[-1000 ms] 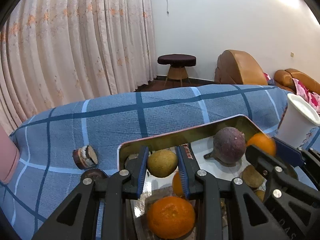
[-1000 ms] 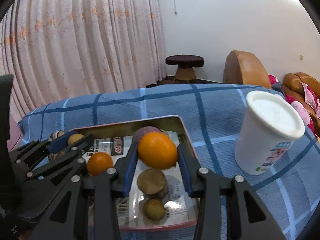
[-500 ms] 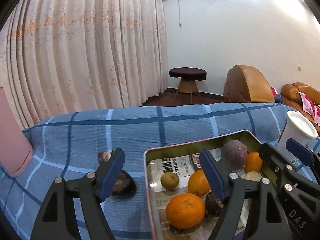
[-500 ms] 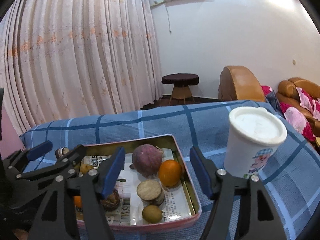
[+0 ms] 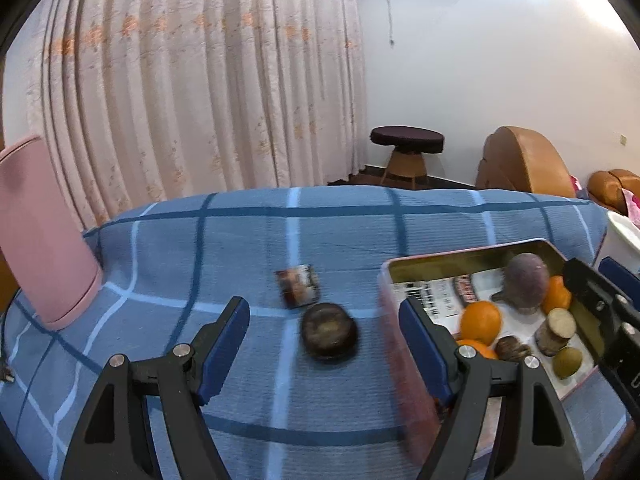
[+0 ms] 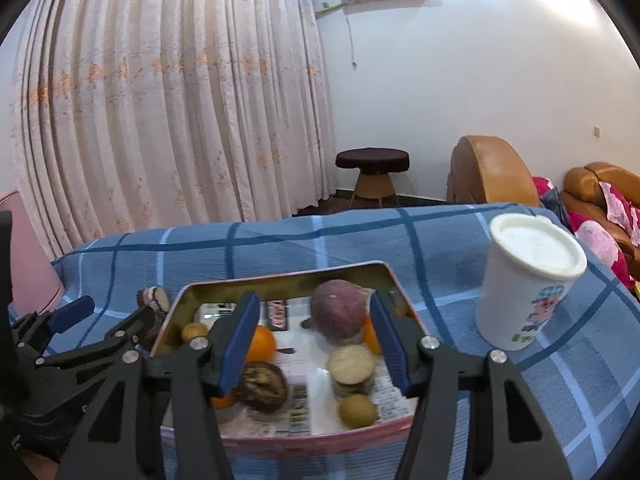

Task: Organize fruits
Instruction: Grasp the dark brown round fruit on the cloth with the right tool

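1. In the left wrist view, the left tongs (image 5: 324, 338) stood wide open with nothing between the blue pads.
2. Just past them, a dark round fruit (image 5: 329, 335) lay on the blue checked cloth (image 5: 240, 248). It was blurry.
3. A small cut piece (image 5: 298, 285) lay right behind it, also on the cloth.
4. The metal tray (image 5: 472, 249) sat to the right. An orange (image 5: 480, 322), a big purple fruit (image 5: 525, 282) and a small green fruit (image 5: 567, 362) were inside it.
5. A pink thing (image 5: 38, 232) stood at the far left.
6. In the right wrist view, the right tongs (image 6: 314, 340) hung over the tray (image 6: 280, 278). Their jaws were closing, but they held nothing.
7. Down in the tray lay the purple fruit (image 6: 339, 314), an orange (image 6: 262, 343), a wrinkly brown fruit (image 6: 262, 387), a cut pale piece (image 6: 352, 364) and a small green fruit (image 6: 357, 410).
8. A white cup (image 6: 528, 280) stood on the cloth to the right of the tray.
9. The left tongs (image 6: 102, 316) showed at the left edge, beside the tray.
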